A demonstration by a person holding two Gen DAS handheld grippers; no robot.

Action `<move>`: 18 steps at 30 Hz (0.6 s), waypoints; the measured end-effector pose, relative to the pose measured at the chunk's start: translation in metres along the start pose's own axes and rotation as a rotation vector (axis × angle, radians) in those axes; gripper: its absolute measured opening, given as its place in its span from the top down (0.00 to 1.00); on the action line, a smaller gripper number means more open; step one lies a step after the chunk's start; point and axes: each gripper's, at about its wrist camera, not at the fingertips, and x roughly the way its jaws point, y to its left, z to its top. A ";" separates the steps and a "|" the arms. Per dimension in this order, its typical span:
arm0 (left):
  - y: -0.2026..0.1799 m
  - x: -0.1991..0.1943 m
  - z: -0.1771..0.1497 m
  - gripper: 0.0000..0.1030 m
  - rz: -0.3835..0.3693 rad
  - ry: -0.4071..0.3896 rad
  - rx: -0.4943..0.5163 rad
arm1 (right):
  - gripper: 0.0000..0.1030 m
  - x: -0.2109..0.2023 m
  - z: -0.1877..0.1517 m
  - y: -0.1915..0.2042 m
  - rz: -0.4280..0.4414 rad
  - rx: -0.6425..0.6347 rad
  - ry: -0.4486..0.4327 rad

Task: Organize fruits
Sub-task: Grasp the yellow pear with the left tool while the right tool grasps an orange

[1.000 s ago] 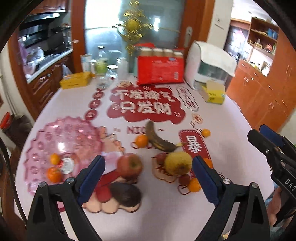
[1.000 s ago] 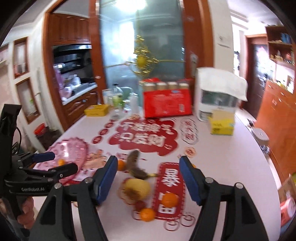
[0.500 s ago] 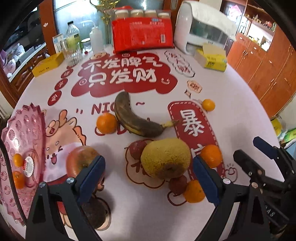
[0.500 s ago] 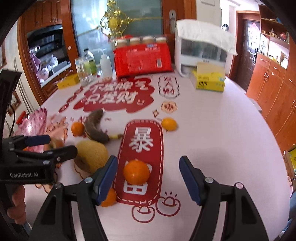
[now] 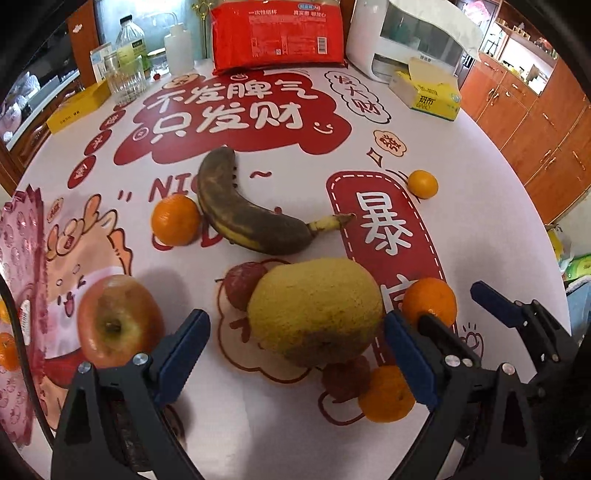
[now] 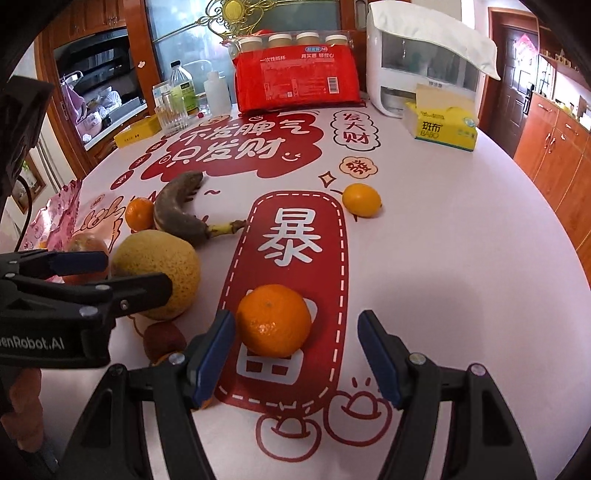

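Note:
My left gripper [image 5: 295, 354] is open, its jaws on either side of a big yellow-green pear [image 5: 314, 310] on the table. My right gripper [image 6: 295, 354] is open around an orange mandarin [image 6: 273, 319], which sits close to the left jaw. A red apple [image 5: 118, 321], a dark banana [image 5: 240, 210], several other mandarins [image 5: 175, 219] and small red fruits [image 5: 242, 282] lie around the pear. A pink scalloped fruit tray [image 5: 22, 295] at the left edge holds small mandarins. The right gripper also shows in the left wrist view [image 5: 458, 314].
A red paper-cup pack [image 5: 277, 35], a white appliance [image 5: 402, 44], a yellow tissue box [image 5: 428, 94], bottles and a glass [image 5: 127, 79] stand along the table's far side. A lone mandarin [image 6: 360, 199] lies to the right. Wooden cabinets stand beyond the right edge.
Both grippers have dropped lower and moved forward. The pear now sits between the left jaws, and the mandarin between the right jaws. Both stay open.

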 end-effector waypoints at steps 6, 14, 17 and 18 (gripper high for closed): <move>-0.002 0.013 -0.002 0.12 -0.008 0.025 -0.028 | 0.38 0.007 -0.001 0.003 0.056 -0.001 -0.007; 0.005 0.028 -0.003 0.26 -0.092 0.066 -0.123 | 0.56 0.017 -0.006 0.008 0.105 -0.005 0.007; 0.005 0.027 -0.001 0.27 -0.090 0.055 -0.142 | 0.56 0.016 -0.007 0.008 0.109 -0.001 -0.004; 0.005 0.027 -0.001 0.27 -0.086 0.055 -0.143 | 0.56 0.016 -0.008 0.007 0.115 0.004 -0.007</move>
